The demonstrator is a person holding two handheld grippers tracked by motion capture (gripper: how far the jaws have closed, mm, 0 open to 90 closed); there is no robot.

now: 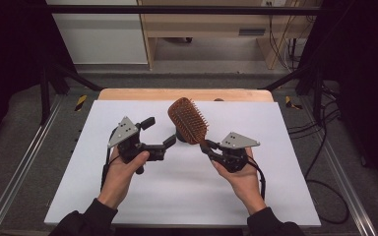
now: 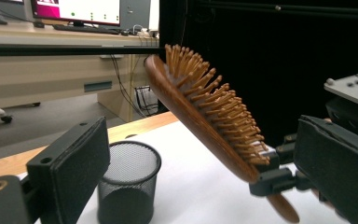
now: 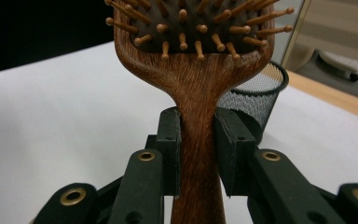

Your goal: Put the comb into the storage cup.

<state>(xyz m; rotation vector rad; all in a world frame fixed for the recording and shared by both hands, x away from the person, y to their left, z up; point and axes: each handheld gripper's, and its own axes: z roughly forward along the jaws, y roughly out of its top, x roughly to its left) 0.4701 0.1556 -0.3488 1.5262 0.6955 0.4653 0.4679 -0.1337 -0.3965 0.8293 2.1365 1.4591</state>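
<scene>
A brown wooden hairbrush [image 1: 187, 119] with wooden bristles is held up above the white mat, its head tilted away and to the left. My right gripper [image 1: 205, 146] is shut on its handle; in the right gripper view both pads [image 3: 170, 149] press the neck of the hairbrush [image 3: 198, 84]. Behind the brush stands a black mesh cup [image 3: 258, 100], upright on the mat and mostly hidden in the high view. My left gripper [image 1: 159, 132] hovers open to the left of the brush with nothing between its fingers. Its own view has the hairbrush [image 2: 200, 116] and the mesh cup [image 2: 128, 184] ahead.
The white mat [image 1: 128, 196] covers most of a wooden tabletop [image 1: 128, 94]. Metal rails [image 1: 19, 172] run along both sides. A wooden desk [image 1: 202, 29] and loose cables [image 1: 320, 147] lie beyond and to the right.
</scene>
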